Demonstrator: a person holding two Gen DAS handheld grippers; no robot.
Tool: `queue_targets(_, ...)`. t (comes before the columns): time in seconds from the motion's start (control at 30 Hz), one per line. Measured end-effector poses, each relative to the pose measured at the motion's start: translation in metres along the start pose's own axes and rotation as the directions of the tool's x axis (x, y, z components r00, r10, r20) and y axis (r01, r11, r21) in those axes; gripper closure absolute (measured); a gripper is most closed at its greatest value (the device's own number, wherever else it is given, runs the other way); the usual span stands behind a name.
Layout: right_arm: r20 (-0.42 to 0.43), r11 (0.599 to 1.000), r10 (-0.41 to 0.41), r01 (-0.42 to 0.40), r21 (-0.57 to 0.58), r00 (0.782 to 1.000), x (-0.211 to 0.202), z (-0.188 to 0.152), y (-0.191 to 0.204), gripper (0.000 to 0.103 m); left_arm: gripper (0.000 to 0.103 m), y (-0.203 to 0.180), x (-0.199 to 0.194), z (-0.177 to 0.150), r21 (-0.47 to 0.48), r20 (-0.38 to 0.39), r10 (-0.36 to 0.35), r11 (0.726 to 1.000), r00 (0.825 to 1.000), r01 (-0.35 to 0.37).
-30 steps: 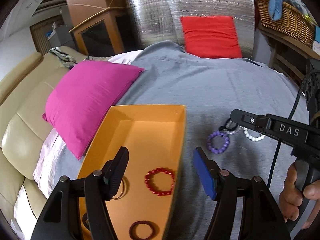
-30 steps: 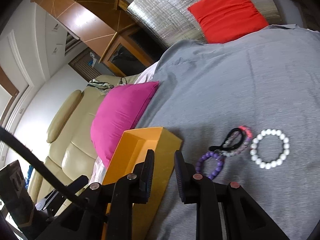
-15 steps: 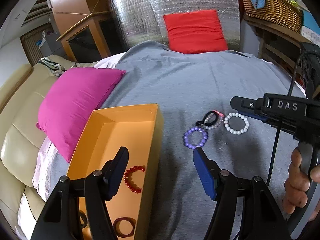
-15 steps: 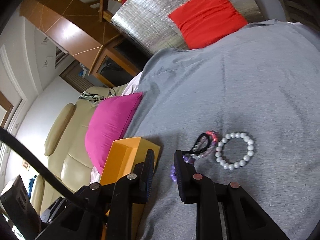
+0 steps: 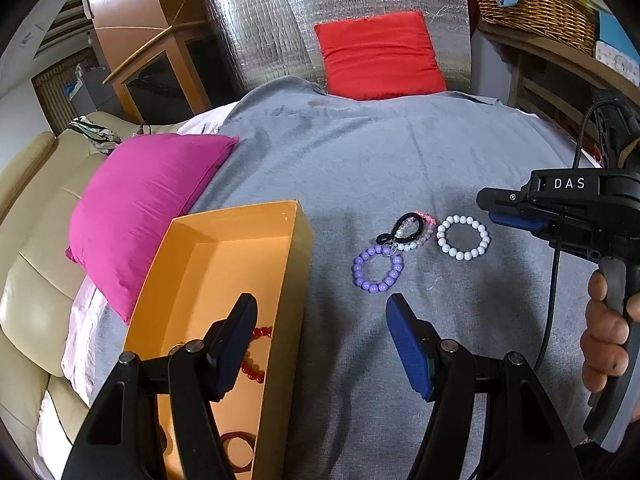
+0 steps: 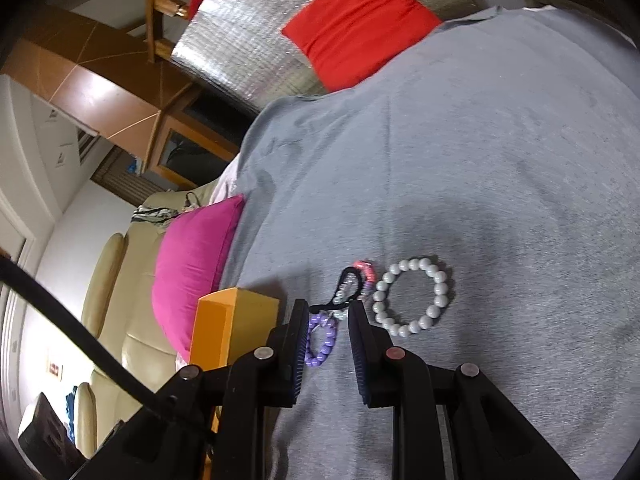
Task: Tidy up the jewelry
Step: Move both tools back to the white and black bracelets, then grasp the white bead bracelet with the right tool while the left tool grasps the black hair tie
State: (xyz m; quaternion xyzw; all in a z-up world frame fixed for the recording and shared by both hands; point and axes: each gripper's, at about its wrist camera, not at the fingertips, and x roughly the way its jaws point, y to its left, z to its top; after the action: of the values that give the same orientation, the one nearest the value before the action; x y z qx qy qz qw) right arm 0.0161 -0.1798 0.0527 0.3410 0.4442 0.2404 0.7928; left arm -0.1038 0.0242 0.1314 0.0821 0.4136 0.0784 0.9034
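Observation:
An orange box (image 5: 224, 236) sits on the grey cloth, holding a red bead bracelet (image 5: 256, 354) and a dark ring bracelet (image 5: 236, 446). A purple bead bracelet (image 5: 377, 269), a white bead bracelet (image 5: 463, 237) and a tangle of black, pink and clear bracelets (image 5: 408, 229) lie on the cloth right of the box. My left gripper (image 5: 320, 312) is open and empty, above the box's right wall. My right gripper (image 6: 327, 310) is open with a narrow gap, empty, just above the purple bracelet (image 6: 320, 340) and beside the white one (image 6: 412, 296). It shows in the left wrist view (image 5: 508, 208).
A magenta cushion (image 5: 148, 204) lies left of the box on a cream sofa (image 5: 28, 232). A red cushion (image 5: 380, 56) leans on a silver foil panel at the far edge. A wicker basket (image 5: 532, 0) stands on a shelf at the right.
My left gripper has pulled back and to the right from over the box, leaving the red bracelet inside. My right gripper has moved forward toward the bracelets on the cloth.

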Motion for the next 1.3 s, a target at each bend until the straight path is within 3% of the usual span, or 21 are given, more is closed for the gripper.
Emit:
queue_targets(0.4, -0.016, 0.988, -0.082, 0.083, 0.128, 0.997, -0.002, 0.011, -0.038, 0.079, 0.035, -0.012, 0.028, -0.016, 0.010, -0.077, -0.073, 0.997, 0.994, 0.074)
queue_targets(0.77, -0.081, 0.979, -0.153, 0.163, 0.126, 0.985, 0.018, 0.008, -0.041, 0.079, 0.035, -0.014, 0.047, -0.016, 0.016, -0.107, -0.118, 0.993, 0.987, 0.120)
queue_targets(0.93, -0.101, 0.975, -0.173, 0.185, 0.124, 0.980, 0.025, 0.006, -0.042, 0.079, 0.035, -0.014, 0.058, -0.006, 0.026, -0.111, -0.140, 0.989, 0.984, 0.144)
queue_targets(1.13, -0.110, 0.967, -0.201, 0.215, 0.134, 0.973, 0.029, 0.007, -0.047, 0.071, 0.035, -0.008, 0.074, 0.020, 0.051, -0.118, -0.169, 0.983, 0.978, 0.176)
queue_targets(1.3, -0.114, 0.964, -0.215, 0.229, 0.132, 0.970, 0.031, 0.008, -0.049, 0.071, 0.035, -0.010, 0.101, 0.043, 0.052, -0.166, -0.228, 0.969, 0.959, 0.240)
